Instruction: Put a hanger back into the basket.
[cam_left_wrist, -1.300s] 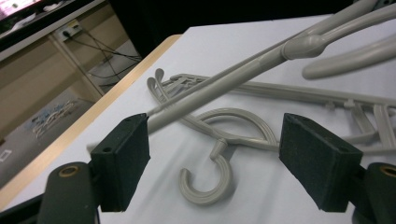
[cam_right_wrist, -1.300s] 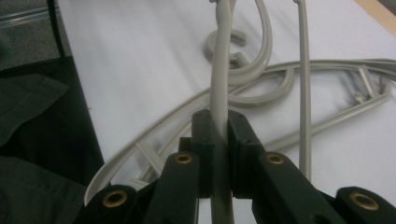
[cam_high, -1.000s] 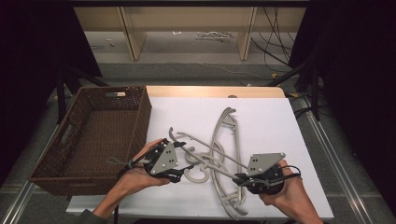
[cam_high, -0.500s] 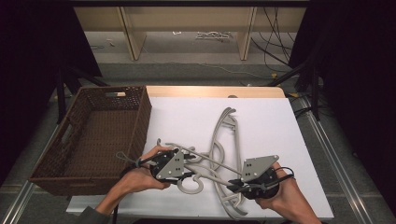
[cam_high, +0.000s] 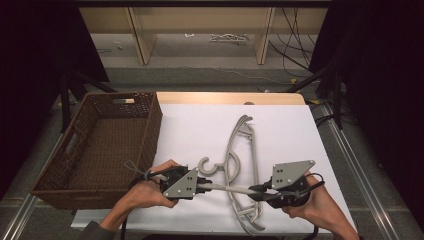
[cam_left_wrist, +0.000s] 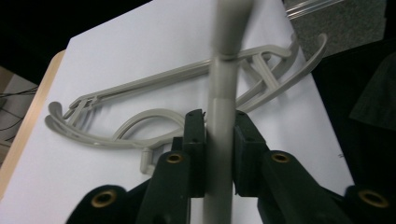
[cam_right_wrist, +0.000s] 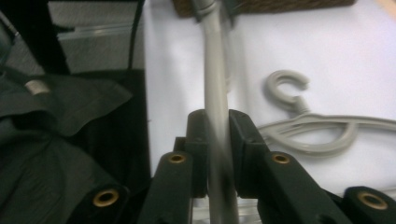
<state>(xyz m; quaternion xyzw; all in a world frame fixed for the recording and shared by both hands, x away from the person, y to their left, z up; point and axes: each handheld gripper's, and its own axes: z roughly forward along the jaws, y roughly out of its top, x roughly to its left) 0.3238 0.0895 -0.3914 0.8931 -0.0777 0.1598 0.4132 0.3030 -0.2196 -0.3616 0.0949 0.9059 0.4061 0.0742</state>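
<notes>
- A smooth grey plastic hanger bar (cam_high: 227, 188), round in section and straight, spans the gap between the two grippers near the front edge of the table, above the white sheet.
- The left gripper (cam_left_wrist: 219, 140), black with a grey three-cornered plate on top, has its jaws closed tight on one end of that bar; in its own view the bar rises straight up between the flat black pads.
- The right gripper (cam_right_wrist: 218, 140), of the same build, clamps the other end of the bar in the same way, jaws pressed against its sides.
- A second grey plastic hanger (cam_high: 239, 150) with thin curved arms and a rounded open hook (cam_high: 206, 165) lies flat on the white sheet, just behind and partly under the held bar; the high view shows its long bowed arms running away from the person.
- The matte white table covering (cam_high: 200, 125) is smooth and plain, with a pale wooden edge (cam_high: 225, 98) at the far side.
- A dark brown woven wicker basket (cam_high: 87, 190), rectangular with cut-out handles, sits at the left, just beside the left hand (cam_high: 142, 192).
</notes>
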